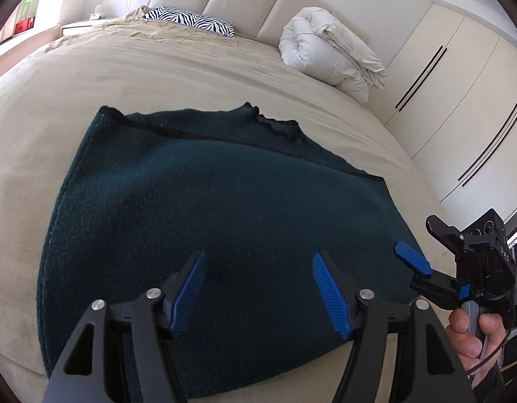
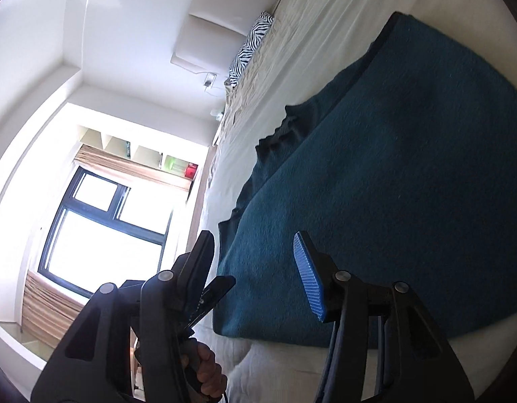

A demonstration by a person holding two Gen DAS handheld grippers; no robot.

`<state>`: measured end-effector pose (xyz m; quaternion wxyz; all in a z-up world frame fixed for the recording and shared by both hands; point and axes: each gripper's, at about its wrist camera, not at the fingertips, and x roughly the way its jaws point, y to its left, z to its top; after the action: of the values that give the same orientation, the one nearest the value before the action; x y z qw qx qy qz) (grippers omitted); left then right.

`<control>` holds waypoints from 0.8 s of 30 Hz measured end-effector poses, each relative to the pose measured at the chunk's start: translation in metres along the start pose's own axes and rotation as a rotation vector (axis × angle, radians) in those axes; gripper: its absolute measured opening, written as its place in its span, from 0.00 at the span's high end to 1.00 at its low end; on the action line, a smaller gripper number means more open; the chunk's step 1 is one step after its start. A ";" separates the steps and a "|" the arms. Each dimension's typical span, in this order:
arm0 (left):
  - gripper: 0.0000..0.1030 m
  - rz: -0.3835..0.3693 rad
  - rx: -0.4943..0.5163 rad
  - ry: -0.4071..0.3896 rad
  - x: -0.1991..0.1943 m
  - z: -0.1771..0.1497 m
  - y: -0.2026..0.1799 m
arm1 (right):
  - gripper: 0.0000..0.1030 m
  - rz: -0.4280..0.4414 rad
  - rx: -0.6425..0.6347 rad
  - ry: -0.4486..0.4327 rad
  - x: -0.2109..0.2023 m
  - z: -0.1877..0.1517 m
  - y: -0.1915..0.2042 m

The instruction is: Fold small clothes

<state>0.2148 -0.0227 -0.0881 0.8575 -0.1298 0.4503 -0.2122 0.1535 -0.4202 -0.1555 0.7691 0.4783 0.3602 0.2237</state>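
A dark teal knit sweater (image 1: 198,208) lies folded on the beige bed (image 1: 40,127), its collar at the far edge. My left gripper (image 1: 258,258) is open and empty, hovering over the sweater's near part. My right gripper (image 1: 416,245) shows at the sweater's right edge, open and held by a hand. In the right wrist view the right gripper (image 2: 255,245) is open and empty beside the sweater (image 2: 409,168), with the camera rolled sideways. The left gripper's body (image 2: 204,299) shows at lower left, its fingertips hidden.
A rolled white duvet (image 1: 329,50) and a zebra pillow (image 1: 191,21) lie at the head of the bed. White wardrobe doors (image 1: 460,94) stand to the right. A window (image 2: 104,218) is on the far side of the room.
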 end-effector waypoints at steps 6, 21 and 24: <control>0.41 0.040 0.002 0.021 0.002 -0.013 0.007 | 0.68 -0.040 0.070 0.029 0.019 -0.027 -0.035; 0.41 0.023 0.003 0.020 -0.002 -0.016 0.014 | 0.52 -0.268 0.171 -0.374 -0.166 0.004 -0.078; 0.41 0.029 -0.013 0.018 -0.014 -0.015 0.013 | 0.52 -0.287 0.095 -0.344 -0.156 0.005 -0.051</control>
<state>0.1987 -0.0051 -0.0921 0.8556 -0.1270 0.4613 -0.1978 0.0573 -0.5532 -0.1467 0.8197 0.4890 0.2981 0.0099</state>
